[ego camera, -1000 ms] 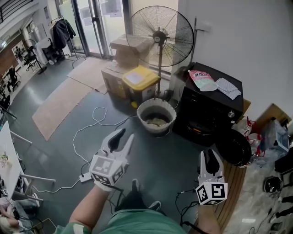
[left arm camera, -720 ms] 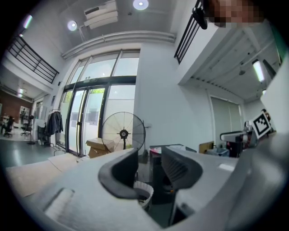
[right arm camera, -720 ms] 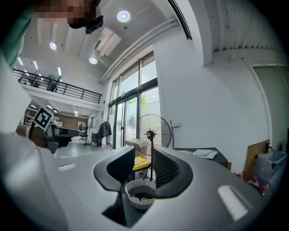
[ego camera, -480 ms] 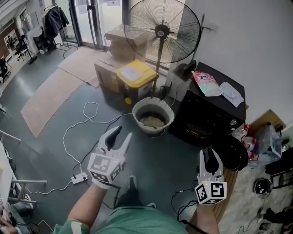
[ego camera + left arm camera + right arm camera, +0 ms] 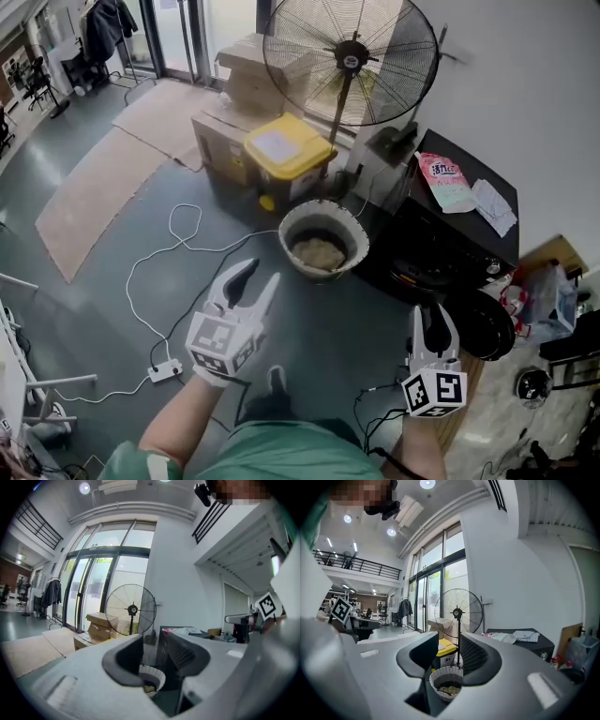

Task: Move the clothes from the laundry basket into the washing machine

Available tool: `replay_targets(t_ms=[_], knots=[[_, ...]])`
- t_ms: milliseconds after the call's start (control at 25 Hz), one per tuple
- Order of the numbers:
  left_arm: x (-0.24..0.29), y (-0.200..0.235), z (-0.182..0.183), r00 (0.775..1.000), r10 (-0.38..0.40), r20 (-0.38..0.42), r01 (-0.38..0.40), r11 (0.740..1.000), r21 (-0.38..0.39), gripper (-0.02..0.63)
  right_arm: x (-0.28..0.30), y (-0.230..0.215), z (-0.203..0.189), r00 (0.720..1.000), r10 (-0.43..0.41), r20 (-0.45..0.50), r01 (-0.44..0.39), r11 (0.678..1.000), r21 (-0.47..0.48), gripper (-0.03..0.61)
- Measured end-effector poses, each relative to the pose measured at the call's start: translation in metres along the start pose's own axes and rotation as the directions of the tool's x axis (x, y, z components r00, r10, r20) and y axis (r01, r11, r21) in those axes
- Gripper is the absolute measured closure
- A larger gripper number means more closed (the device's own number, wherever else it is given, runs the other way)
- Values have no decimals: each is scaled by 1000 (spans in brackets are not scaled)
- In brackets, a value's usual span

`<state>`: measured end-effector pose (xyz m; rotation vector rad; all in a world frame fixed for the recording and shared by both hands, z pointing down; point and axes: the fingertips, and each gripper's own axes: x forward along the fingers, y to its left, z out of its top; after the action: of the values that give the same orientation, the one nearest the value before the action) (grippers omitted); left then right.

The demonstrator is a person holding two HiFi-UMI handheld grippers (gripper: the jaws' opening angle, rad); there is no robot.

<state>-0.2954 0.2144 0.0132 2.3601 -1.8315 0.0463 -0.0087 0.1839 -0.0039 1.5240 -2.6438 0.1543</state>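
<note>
Left tool (image 5: 262, 274) jaws wider than before, laundry basket (image 5: 287, 236) nearer

Big fan (image 5: 352, 61) beside yellow-lid bin (image 5: 287, 152), cardboard boxes (image 5: 246, 80), white cable (image 5: 131, 274) to prob. a power strip (image 5: 166, 371).

No legible txt anywhere.
</note>
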Motion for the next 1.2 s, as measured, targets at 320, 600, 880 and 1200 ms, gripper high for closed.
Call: replay_targets(t_ms=[320,600,880,1200], knots=[[33,20,-1,1000,-19,-25,19,1000,6,451,41,4,-5,1000,4,-9,-4,999,33,456],[81,22,-4,999,7,-52,-5,1000,30,451,89,-26,-21,999,40,-7,-39,996,76,456],[142,31,9,994,94,-63,-91,995,49,451,162,-62,-13,990,138,11,-138,988,68,456],[210,40,8,983,169,-69,-166,985,46,451,240,-104,-19,977,213,-15,-212,976,54,456]])
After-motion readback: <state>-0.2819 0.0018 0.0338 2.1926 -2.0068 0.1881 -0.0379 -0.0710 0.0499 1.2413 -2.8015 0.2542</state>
